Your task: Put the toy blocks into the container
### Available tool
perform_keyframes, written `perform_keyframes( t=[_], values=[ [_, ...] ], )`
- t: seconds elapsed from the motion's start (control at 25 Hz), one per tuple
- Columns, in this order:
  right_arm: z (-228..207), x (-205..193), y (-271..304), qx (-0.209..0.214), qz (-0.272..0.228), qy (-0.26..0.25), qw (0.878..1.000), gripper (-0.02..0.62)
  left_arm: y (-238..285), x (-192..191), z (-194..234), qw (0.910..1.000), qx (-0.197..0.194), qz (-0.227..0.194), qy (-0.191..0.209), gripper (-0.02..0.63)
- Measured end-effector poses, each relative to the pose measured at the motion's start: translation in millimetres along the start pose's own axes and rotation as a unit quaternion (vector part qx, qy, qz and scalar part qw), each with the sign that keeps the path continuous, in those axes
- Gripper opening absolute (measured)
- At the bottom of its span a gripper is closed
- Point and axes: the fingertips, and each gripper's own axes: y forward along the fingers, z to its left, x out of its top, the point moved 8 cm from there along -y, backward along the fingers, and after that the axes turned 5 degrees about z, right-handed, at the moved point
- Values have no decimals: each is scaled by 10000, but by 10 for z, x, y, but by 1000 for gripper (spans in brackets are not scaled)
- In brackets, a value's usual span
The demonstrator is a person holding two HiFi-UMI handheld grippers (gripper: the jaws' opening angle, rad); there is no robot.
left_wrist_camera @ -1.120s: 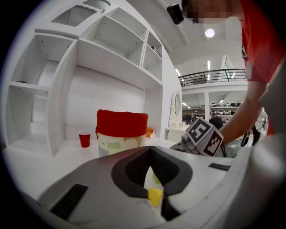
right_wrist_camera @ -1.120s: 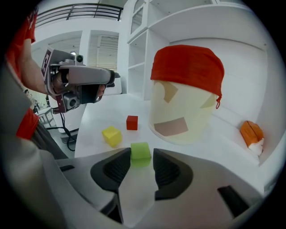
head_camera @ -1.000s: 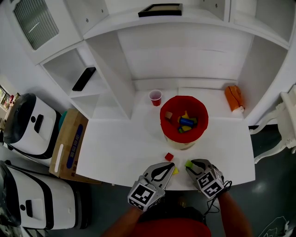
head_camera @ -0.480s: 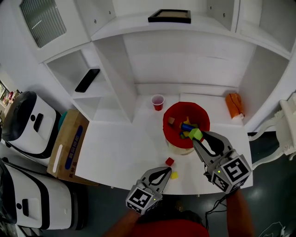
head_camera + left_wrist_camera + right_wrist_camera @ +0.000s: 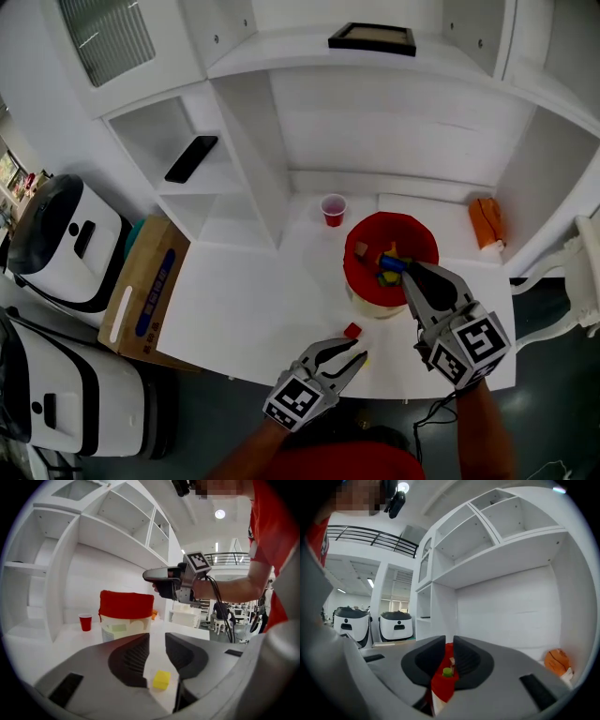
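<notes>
The white table (image 5: 253, 309) fills the middle of the head view, and the red-lined container (image 5: 366, 234) stands right of centre on it, several blocks already inside. The right gripper (image 5: 410, 269) hangs over its near rim with jaws closing to a narrow slit; a green block (image 5: 447, 671) shows through that slit, seemingly down in the container rather than pinched. Lower centre, the left gripper (image 5: 356, 354) is opening its jaws around a yellow block (image 5: 162, 679) on the table, pads clear of it. A red block (image 5: 352, 330) lies just beyond. These cubes look hard, light and smooth, so I'd pinch two flat opposite faces squarely, since a corner grip would likely twist
</notes>
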Motion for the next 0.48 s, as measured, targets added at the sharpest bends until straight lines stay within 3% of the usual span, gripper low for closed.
perform_keyframes(
  t=[0.08,0.2,0.36,0.48],
  values=[
    [37,-24,-108,-63,-94,76,9999,15,49,-79,-26,9994,-186,272,53,168],
    [92,-75,-260,-56,-124,150,9998,8,169,-236,-74,9951,-430,856,250,212],
    [148,-115,-433,-91,-109,187,9997,8,342,-482,-132,9827,-600,1645,596,213],
    [157,-113,-551,-145,-104,171,9997,8,438,-599,-145,9766,-615,1943,686,213]
  ],
)
